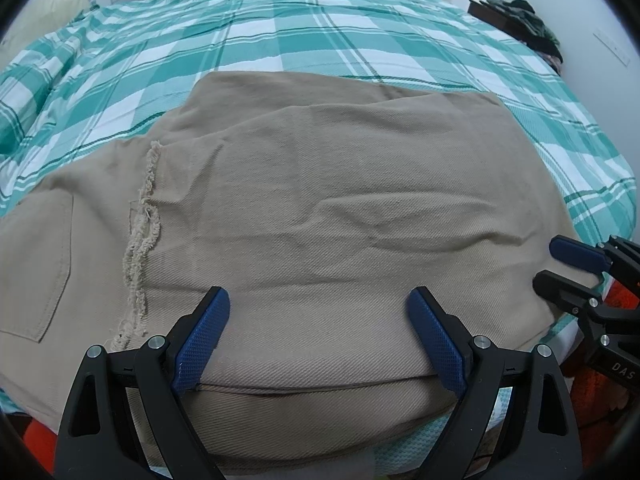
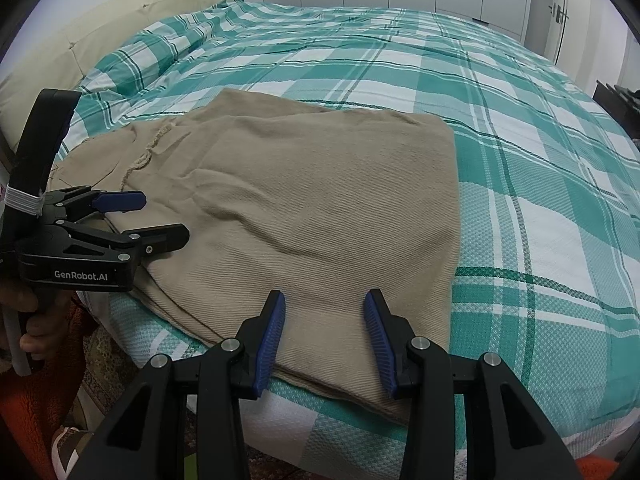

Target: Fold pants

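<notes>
Pants [image 1: 320,208] lying folded on bed [image 1: 280,40] near front edge; soft, floppy twill, prob. grab near-edge layers. Left hand-held gripper [image 1: 318,304] wide open, right hand-held gripper [image 2: 325,308] narrower, both empty.

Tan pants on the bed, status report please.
Left gripper open, right gripper open, both empty. Tan twill pants folded over on green plaid bedspread. Nothing in the way.
</notes>
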`<act>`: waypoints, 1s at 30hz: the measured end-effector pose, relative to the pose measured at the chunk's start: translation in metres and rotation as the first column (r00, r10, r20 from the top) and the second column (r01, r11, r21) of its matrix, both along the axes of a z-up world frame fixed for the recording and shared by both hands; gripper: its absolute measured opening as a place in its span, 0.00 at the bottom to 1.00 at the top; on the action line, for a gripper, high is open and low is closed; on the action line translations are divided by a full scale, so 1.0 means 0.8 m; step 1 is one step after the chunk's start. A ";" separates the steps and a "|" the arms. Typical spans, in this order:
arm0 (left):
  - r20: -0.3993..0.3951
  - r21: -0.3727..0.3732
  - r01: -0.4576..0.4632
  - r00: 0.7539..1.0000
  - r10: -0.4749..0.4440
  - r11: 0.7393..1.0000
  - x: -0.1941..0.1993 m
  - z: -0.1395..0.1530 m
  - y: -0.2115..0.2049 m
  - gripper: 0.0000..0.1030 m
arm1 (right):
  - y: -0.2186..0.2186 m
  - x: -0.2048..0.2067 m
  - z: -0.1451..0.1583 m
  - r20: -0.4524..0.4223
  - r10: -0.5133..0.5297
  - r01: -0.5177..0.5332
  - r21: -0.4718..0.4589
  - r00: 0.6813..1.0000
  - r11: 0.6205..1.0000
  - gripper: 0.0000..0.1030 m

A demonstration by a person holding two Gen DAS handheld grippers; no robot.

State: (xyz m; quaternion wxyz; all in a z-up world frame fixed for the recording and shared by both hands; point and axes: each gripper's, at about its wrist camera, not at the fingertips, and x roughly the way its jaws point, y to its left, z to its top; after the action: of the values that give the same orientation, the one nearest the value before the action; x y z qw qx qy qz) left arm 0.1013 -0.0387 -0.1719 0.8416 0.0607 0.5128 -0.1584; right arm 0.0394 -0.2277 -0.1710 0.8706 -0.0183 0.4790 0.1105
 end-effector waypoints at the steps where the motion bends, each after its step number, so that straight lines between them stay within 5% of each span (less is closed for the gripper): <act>1: 0.000 0.000 0.000 1.000 0.000 1.000 0.000 0.000 0.000 0.89 | 0.000 0.000 0.000 0.000 0.000 0.000 0.000 1.000 1.000 0.41; 15: 0.004 -0.003 0.003 1.000 -0.003 1.000 0.002 0.000 0.001 0.89 | -0.001 -0.001 0.004 0.004 0.004 -0.004 0.003 1.000 1.000 0.41; 22: 0.010 -0.001 0.005 1.000 -0.005 1.000 0.002 0.000 0.001 0.90 | -0.030 0.039 0.080 0.034 -0.073 0.067 0.136 0.997 0.988 0.41; 28: 0.010 0.001 0.005 1.000 -0.005 1.000 0.003 0.000 0.002 0.90 | -0.042 0.116 0.079 -0.093 -0.065 0.093 0.335 0.994 0.937 0.44; 30: 0.009 0.007 0.007 1.000 -0.007 1.000 0.003 0.000 0.001 0.90 | -0.041 0.141 0.039 -0.198 -0.100 0.151 0.265 0.975 0.952 0.44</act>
State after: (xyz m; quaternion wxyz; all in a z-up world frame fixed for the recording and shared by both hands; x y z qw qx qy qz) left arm 0.1034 -0.0381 -0.1720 0.8432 0.0661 0.5091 -0.1594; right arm 0.1523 -0.2602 -0.1401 0.8222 0.1451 0.5366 0.1221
